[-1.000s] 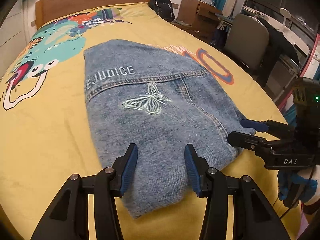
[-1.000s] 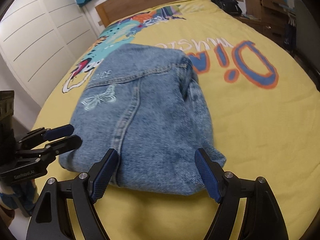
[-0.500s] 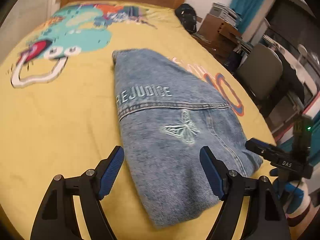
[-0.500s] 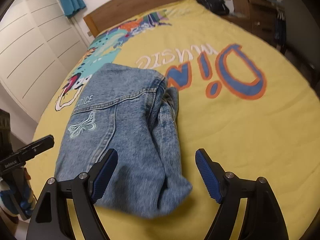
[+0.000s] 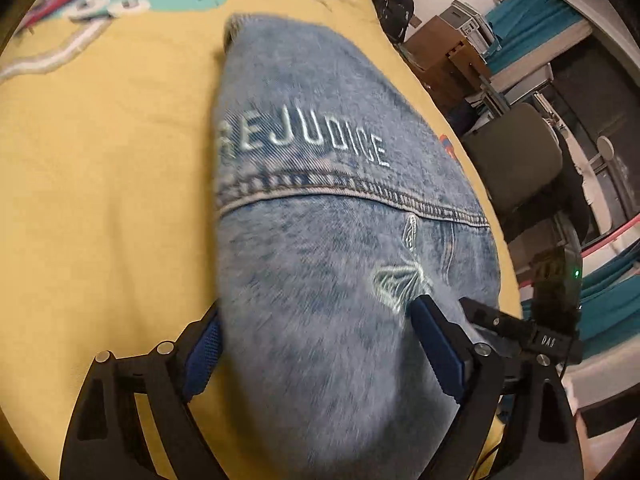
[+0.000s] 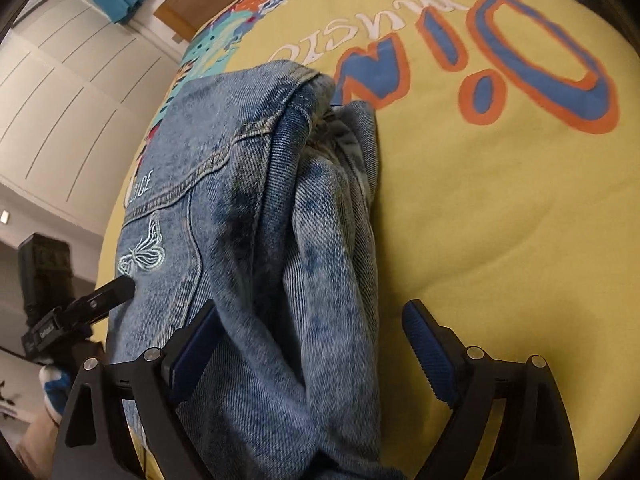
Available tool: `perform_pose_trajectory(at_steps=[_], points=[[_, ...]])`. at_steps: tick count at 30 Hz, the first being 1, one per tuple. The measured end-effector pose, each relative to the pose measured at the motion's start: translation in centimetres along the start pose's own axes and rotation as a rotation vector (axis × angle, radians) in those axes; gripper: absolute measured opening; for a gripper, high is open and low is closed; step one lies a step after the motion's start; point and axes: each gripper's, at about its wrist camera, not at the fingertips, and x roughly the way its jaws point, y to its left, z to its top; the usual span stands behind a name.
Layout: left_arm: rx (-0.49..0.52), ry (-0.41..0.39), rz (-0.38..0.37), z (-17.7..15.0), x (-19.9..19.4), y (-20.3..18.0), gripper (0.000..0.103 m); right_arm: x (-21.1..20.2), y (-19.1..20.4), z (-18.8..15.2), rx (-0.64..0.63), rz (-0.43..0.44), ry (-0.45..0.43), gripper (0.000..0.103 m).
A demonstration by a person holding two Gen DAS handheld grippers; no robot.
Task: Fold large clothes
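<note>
Left wrist view: one denim jacket (image 5: 340,240) lies folded into a narrow bundle on the yellow bedspread (image 5: 100,180), its back panel up, showing one line of stitched lettering (image 5: 304,142) and one embroidered butterfly (image 5: 400,276). The left gripper (image 5: 316,344) has its jaws spread wide, one on either side of the near end of the bundle; the cloth bulges between them but is not pinched. The right gripper (image 5: 480,316) shows at the jacket's right edge, and from here I cannot tell how it stands. One chair (image 5: 516,168) and one black bag (image 5: 392,4) sit beyond the bed.

Right wrist view: the same jacket (image 6: 240,200) shows its stacked layers along the right side. The right gripper (image 6: 312,344) is also wide open, the left jaw against the denim, the right jaw over bare bedspread (image 6: 500,220), holding nothing. One tip of the left gripper (image 6: 108,292) rests just below the butterfly (image 6: 144,252).

The step in hand looks like taking hold of the near end for the last fold. Next, both jaws likely need to close on all the layers together, then carry that end over toward the headboard (image 6: 192,16).
</note>
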Motion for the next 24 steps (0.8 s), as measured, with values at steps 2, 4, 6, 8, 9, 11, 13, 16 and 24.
perform_pose_trajectory(at_steps=[2,4,6,8,9,11,13,16,24], points=[[-0.020,0.006,-0.038,0.5,0.4,0.3,0.082,0.2,-0.2,0.2,-0.006,0.040,0.008,0.070],[-0.039,-0.009,-0.081,0.9,-0.2,0.9,0.068,0.4,-0.7,0.6,0.037,0.152,0.029,0.045],[-0.056,-0.031,-0.120,1.1,-1.2,1.6,0.049,0.5,-0.7,0.8,0.029,0.174,0.027,0.036],[-0.061,-0.048,-0.138,1.3,-2.4,2.1,0.041,0.3,-0.7,0.8,0.040,0.214,0.009,0.029],[-0.046,-0.057,-0.134,1.4,-3.2,2.0,0.039,0.1,-0.5,0.9,0.036,0.220,0.000,0.026],[-0.006,-0.078,-0.126,1.8,-4.6,1.5,0.037,-0.4,0.5,1.1,0.005,0.223,-0.027,0.023],[0.035,-0.111,-0.117,2.1,-6.9,1.2,0.036,-1.1,1.8,1.3,-0.032,0.230,-0.051,0.021],[0.057,-0.162,-0.111,2.5,-10.5,1.8,0.036,-1.8,4.3,1.4,-0.065,0.279,-0.091,0.020],[0.039,-0.216,-0.052,-0.1,-17.4,6.4,0.037,1.0,11.7,1.1,-0.123,0.398,-0.102,0.020]])
